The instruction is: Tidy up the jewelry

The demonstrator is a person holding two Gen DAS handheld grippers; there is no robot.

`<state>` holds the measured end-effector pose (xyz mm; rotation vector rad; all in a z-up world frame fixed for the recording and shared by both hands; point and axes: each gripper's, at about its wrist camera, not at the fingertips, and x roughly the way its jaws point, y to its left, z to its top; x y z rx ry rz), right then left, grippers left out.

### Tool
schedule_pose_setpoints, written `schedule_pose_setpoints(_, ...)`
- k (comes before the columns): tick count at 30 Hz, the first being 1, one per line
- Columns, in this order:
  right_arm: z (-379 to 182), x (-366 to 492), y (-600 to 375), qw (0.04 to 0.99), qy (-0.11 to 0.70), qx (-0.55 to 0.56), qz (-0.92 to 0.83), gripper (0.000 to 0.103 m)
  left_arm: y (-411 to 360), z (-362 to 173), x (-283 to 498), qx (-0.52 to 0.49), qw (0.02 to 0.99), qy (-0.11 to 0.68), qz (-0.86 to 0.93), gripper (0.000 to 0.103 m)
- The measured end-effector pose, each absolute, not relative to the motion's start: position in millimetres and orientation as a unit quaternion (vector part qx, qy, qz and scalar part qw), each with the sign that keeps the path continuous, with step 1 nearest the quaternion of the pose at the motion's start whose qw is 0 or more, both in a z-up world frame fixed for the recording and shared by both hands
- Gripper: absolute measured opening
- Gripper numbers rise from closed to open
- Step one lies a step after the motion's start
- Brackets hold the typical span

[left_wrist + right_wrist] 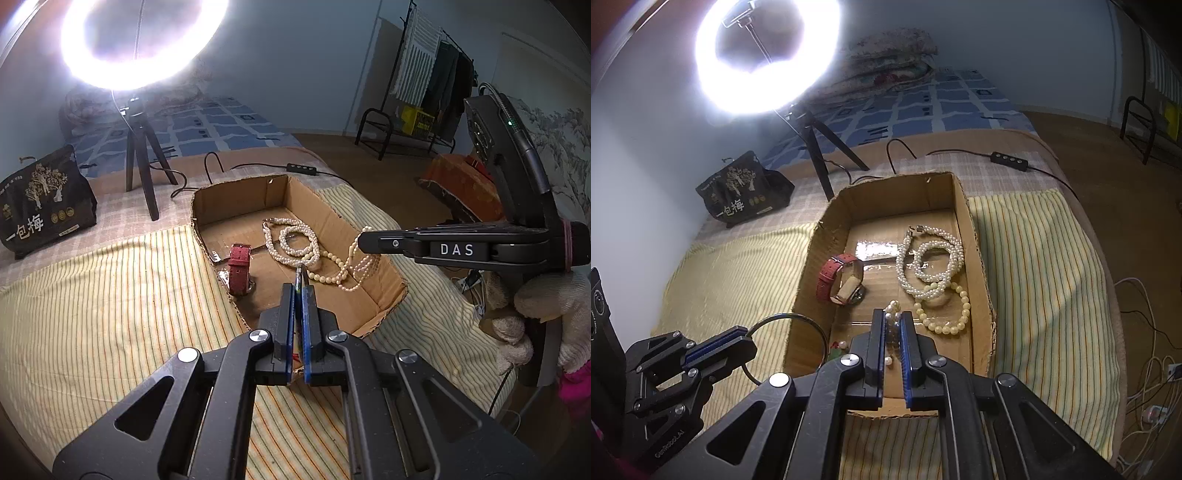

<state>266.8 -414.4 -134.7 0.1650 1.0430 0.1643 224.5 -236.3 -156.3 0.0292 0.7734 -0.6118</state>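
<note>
Both grippers closed on jewelry over the cardboard box.

Left gripper [300, 275]: jaws pinched tight on a thin metal bangle [786, 345], which in the right wrist view shows as a ring hanging over the box's left wall, lower left of frame. Right gripper [894, 317]: jaws narrow, clamped on a pearl strand [893, 308], lower centre; in the left view the strand hangs from its tip at right. Cardboard box [975, 236] sits mid-frame on a striped cloth [1045, 266]. Inside: red-strap watch [842, 280] left, pearl necklace [932, 266] upper right, yellow bead bracelet [945, 321] just below it. Ring light [764, 55] upper left.
</note>
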Motion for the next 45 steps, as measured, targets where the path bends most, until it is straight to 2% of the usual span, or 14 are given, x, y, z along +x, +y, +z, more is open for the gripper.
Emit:
schedule_pose_setpoints(8, -144.6, 269.0, -419.5, 0.855, 0.505, 0.088, 0.078, 0.006, -242.3, -162.5, 225.4, 0.022, 0.878, 0.377, -0.296, 0.001)
schedule_pose_setpoints(12, -147.2, 268.7, -420.3, 0.854, 0.507, 0.089, 0.077, 0.01, -243.6, -163.6, 225.1, 0.024, 0.877, 0.376, -0.298, 0.001)
schedule_pose_setpoints(14, -147.2, 268.4, -420.8, 0.855, 0.505, 0.089, 0.075, 0.021, -243.8, -164.0, 225.1, 0.025, 0.877, 0.376, -0.299, 0.001)
schedule_pose_setpoints(17, -146.0, 268.0, -421.2, 0.857, 0.503, 0.086, 0.071, 0.028, -244.0, -164.3, 225.1, 0.028, 0.876, 0.377, -0.299, 0.001)
schedule_pose_setpoints(21, -145.3, 267.0, -420.7, 0.859, 0.502, 0.083, 0.064, 0.032, -242.0, -163.9, 223.8, 0.03, 0.876, 0.377, -0.298, 0.001)
schedule_pose_setpoints(23, -144.8, 265.9, -420.0, 0.859, 0.502, 0.079, 0.061, 0.046, -240.7, -163.1, 222.9, 0.031, 0.877, 0.377, -0.296, 0.002)
schedule_pose_setpoints(25, -143.1, 264.0, -418.7, 0.862, 0.499, 0.076, 0.057, 0.05, -239.4, -162.1, 221.8, 0.031, 0.878, 0.376, -0.296, 0.007)
schedule_pose_setpoints(27, -141.0, 262.3, -417.6, 0.862, 0.497, 0.076, 0.057, 0.051, -237.3, -159.7, 220.1, 0.032, 0.879, 0.372, -0.295, 0.017)
schedule_pose_setpoints(29, -138.3, 261.2, -416.4, 0.864, 0.495, 0.075, 0.053, 0.066, -235.6, -156.9, 217.8, 0.033, 0.881, 0.369, -0.294, 0.025)
schedule_pose_setpoints(31, -134.1, 259.3, -415.4, 0.868, 0.489, 0.073, 0.048, 0.071, -234.1, -153.6, 215.5, 0.034, 0.883, 0.364, -0.293, 0.029)
schedule_pose_setpoints(45, -104.9, 241.5, -404.2, 0.88, 0.469, 0.065, 0.041, 0.078, -218.4, -131.0, 198.7, 0.03, 0.893, 0.345, -0.288, 0.029)
